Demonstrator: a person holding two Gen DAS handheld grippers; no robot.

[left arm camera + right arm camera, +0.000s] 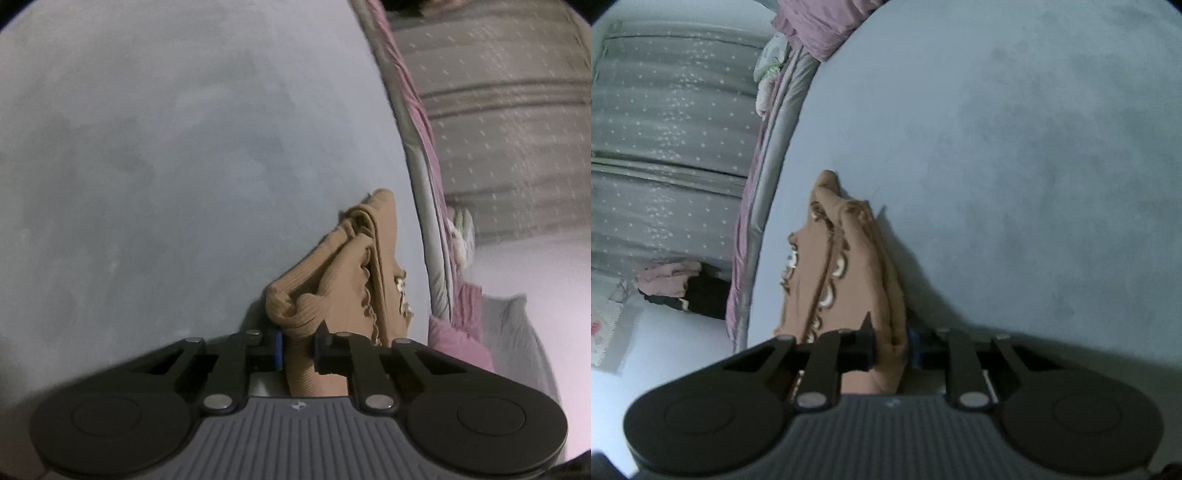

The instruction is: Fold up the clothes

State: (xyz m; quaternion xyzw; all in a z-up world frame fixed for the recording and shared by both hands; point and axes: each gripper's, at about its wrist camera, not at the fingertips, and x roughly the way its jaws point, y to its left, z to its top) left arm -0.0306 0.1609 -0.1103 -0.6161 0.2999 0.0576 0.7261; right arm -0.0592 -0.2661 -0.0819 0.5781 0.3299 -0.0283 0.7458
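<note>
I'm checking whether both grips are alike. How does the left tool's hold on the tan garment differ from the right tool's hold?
The left tool clamps a ribbed, bunched part of the tan garment, while the right tool clamps smoother layered folds. The right wrist view shows a cream and brown scalloped pattern beside its grip; the left wrist view shows mostly plain rib, with scalloped trim to one side. Both are shut on the same garment, above the grey-blue surface.

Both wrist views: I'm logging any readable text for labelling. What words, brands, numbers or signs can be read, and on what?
No readable text in either view.
left gripper body: a small pale emblem, no letters.
tan garment: printed cream and brown shapes, too blurred to read.
</note>
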